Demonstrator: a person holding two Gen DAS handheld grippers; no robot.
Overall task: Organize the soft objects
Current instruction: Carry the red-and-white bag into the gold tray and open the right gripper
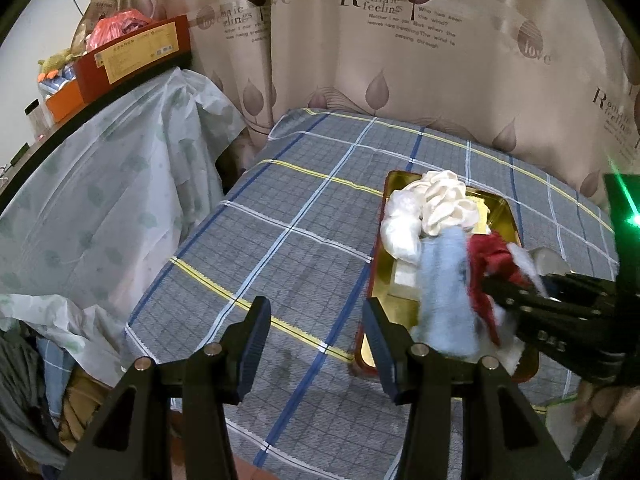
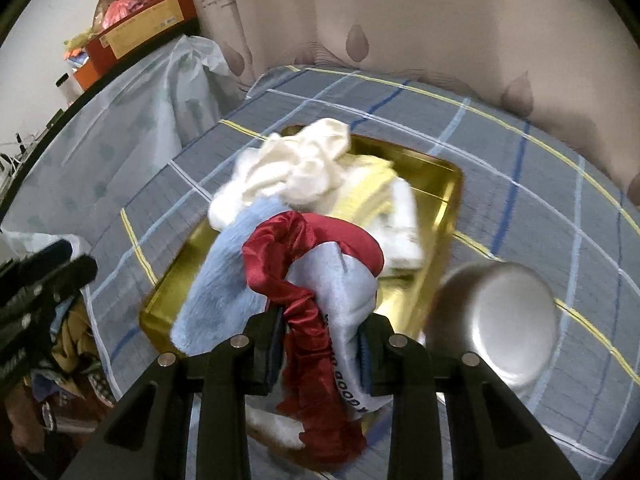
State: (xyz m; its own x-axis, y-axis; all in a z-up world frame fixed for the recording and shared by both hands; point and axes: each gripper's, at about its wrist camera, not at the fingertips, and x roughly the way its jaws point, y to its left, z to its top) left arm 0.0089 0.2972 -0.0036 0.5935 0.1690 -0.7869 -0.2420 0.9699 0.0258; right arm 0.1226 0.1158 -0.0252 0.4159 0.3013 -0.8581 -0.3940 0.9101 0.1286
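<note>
Right tongs (image 2: 320, 344) above plaid bedspread (image 1: 280, 216), leaf-print curtain (image 1: 400, 60) behind

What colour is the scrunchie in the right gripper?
Dark red satin scrunchie, clearest in the right wrist view.

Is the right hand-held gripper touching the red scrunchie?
Touching. The right wrist view shows the right hand-held gripper shut on the red scrunchie and blue cloth.

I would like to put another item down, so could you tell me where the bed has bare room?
The checked bedspread is bare between the gold tray and the plastic sheet, and behind the tray up to the curtain. The tray is piled with cloths; a metal bowl sits close beside it.
</note>
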